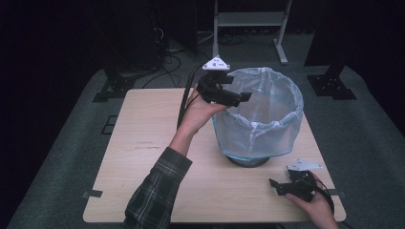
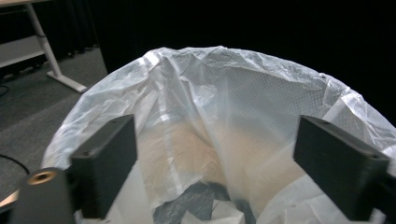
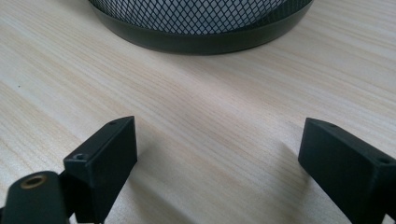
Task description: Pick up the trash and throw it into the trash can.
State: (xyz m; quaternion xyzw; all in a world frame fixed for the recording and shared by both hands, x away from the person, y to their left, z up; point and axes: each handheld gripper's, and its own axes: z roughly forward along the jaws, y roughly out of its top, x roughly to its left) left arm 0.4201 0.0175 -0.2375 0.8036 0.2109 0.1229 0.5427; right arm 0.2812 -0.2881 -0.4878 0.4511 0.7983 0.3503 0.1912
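The left gripper has its two black jaws spread wide, with nothing between them; in the left gripper view they frame the open mouth of the bag, a thin translucent white liner whose crumpled rim is folded out over the top of the bin. The jaw tips hang just over the near-left part of that rim — whether they brush the plastic I cannot tell. The person's left hand holds this gripper up at the height of the rim, and a plaid sleeve runs back to the table's near edge.

The right gripper also stands wide open and grips nothing. In the right gripper view its jaws sit low over bare wood, pointing at the dark round base of the wire-mesh bin, near it but apart. The right hand holds it close to the near right corner of the table.

The bin (bag over it, a pale blue cast in the high view) stands upright on the right half of the table, closer to the far edge than the near one.
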